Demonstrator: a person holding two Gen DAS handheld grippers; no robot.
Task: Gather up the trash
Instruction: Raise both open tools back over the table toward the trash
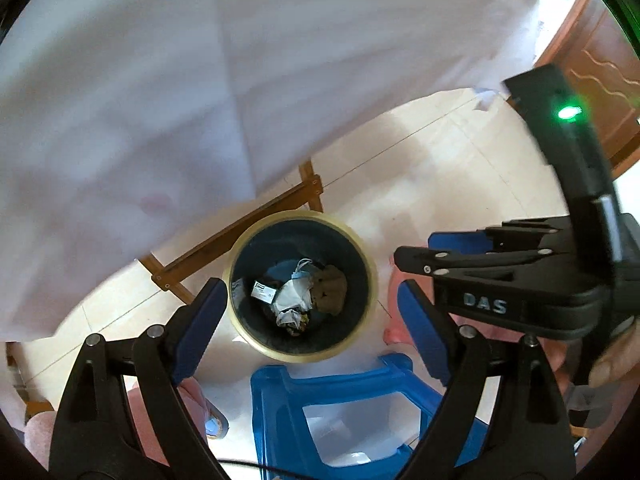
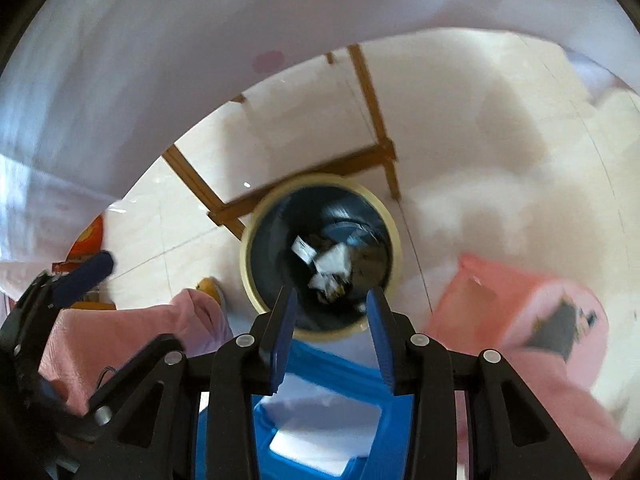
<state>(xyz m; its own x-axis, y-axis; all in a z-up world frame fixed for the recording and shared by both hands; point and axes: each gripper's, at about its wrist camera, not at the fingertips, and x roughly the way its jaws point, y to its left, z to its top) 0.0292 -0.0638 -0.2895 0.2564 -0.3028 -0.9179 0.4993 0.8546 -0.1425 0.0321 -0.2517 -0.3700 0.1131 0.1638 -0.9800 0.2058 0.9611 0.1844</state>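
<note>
A room in a home: pale floor tiles (image 1: pixel 420 168) spread around a cream-rimmed waste bin (image 1: pixel 302 354). Behind the bin stands a cloth-draped wooden table (image 1: pixel 240 224), before it a blue plastic stool (image 1: pixel 340 384); a carved wooden door (image 1: pixel 600 76) lies beyond.

Both wrist views look steeply down from above, sharing the trash bin (image 1: pixel 300 288) (image 2: pixel 320 256) below.

The right tongs (image 2: pixel 331 320) point steeply down over a round trash bin (image 2: pixel 256 288) with a cream rim, their blue pads parted and nothing between them. Crumpled white paper scraps (image 2: pixel 330 266) lie blurred inside the bin. A blue plastic stool (image 2: pixel 320 364) stands just below it, a white tablecloth (image 2: pixel 160 60) hanging above.
</note>
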